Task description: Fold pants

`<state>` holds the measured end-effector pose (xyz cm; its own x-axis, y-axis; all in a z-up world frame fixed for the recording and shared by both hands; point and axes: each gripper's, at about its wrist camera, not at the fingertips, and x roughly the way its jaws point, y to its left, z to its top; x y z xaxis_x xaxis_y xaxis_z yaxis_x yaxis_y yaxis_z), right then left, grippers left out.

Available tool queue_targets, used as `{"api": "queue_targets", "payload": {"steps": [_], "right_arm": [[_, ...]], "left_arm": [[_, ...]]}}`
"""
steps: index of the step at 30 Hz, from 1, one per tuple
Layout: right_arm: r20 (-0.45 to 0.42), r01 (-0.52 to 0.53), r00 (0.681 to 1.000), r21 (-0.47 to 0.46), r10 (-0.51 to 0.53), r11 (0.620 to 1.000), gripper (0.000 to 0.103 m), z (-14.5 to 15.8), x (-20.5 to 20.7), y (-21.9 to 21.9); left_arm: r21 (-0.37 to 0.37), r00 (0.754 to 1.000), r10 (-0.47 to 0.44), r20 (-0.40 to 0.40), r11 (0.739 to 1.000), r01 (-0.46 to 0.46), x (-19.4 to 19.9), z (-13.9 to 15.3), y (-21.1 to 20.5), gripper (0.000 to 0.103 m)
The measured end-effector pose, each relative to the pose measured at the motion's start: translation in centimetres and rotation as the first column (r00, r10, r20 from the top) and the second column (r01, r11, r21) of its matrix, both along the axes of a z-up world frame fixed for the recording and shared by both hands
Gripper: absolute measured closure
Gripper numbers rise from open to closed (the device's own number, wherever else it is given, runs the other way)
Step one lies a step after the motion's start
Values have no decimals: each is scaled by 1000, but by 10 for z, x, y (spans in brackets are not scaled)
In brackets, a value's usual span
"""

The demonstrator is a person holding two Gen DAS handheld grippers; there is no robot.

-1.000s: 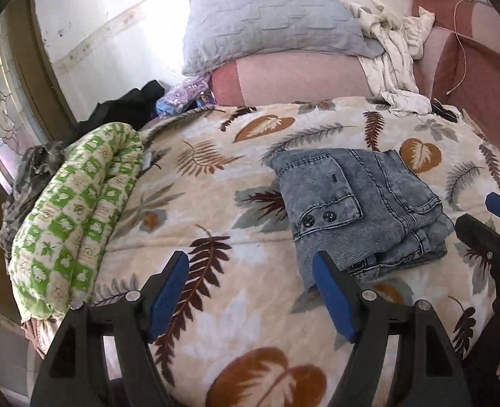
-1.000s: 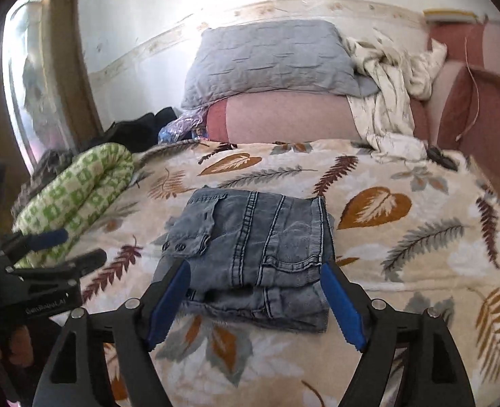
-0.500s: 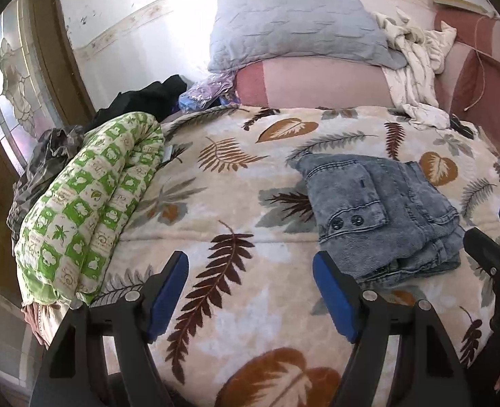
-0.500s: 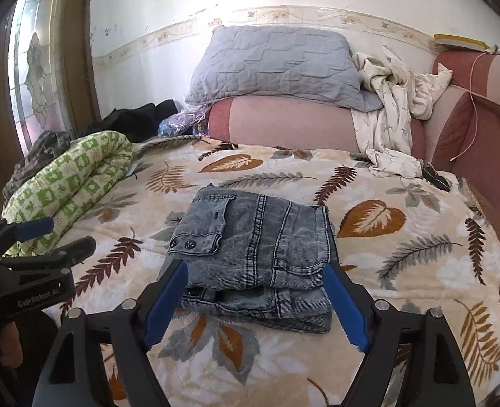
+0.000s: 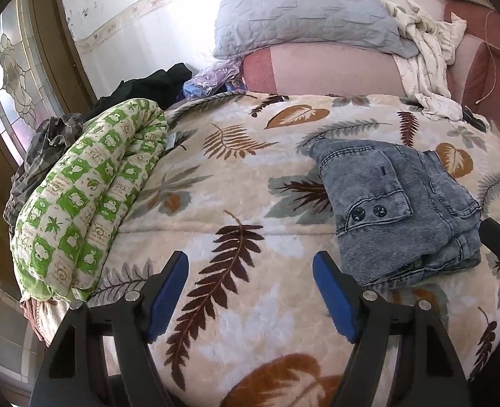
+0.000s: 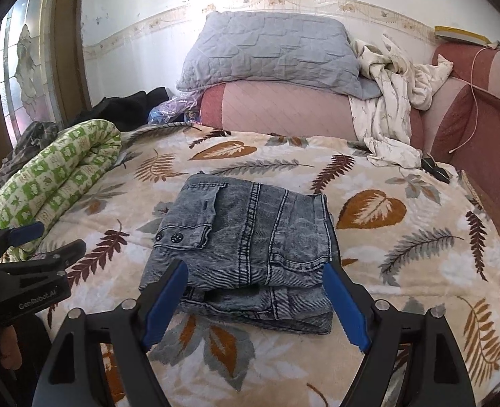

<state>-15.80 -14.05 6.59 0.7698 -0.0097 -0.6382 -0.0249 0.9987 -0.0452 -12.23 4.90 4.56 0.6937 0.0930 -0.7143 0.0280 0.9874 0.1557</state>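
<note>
Denim pants (image 6: 246, 247) sit folded in a compact stack mid-bed on the leaf blanket (image 6: 402, 264). Left gripper (image 5: 250, 291) & right gripper (image 6: 253, 302) both spread wide, holding nothing. Folding looks done; maybe just tidy the edges.

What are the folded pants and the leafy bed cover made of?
The folded pants look like grey-blue washed denim: mottled fading, heavy double seams, two dark snap buttons. The leaf-print blanket seems a plush fleece, matte and fuzzy-napped, though the fibre cannot be told.
</note>
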Motion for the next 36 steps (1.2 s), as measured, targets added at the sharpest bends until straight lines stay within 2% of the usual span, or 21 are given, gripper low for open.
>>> {"api": "queue_targets", "payload": {"steps": [8,13,22,36], "right_arm": [[-19,3,1000,-5,-3,1000,18,-5,8,0],[-70,30,997,-13,-31,999,18,-18,16,-4],[-97,39,994,-14,-40,999,18,-23,20,-7],[-114,18,993,-37,-22,999,18,-18,29,16]], "left_arm": [[-12,1000,-3,-26,1000,3,6,-7,1,27],[-10,999,2,-46,1000,-2,10,-15,2,27],[-17,999,10,-47,1000,-11,11,-17,6,27],[-64,999,38,-30,997,-40,11,-11,28,27]]}}
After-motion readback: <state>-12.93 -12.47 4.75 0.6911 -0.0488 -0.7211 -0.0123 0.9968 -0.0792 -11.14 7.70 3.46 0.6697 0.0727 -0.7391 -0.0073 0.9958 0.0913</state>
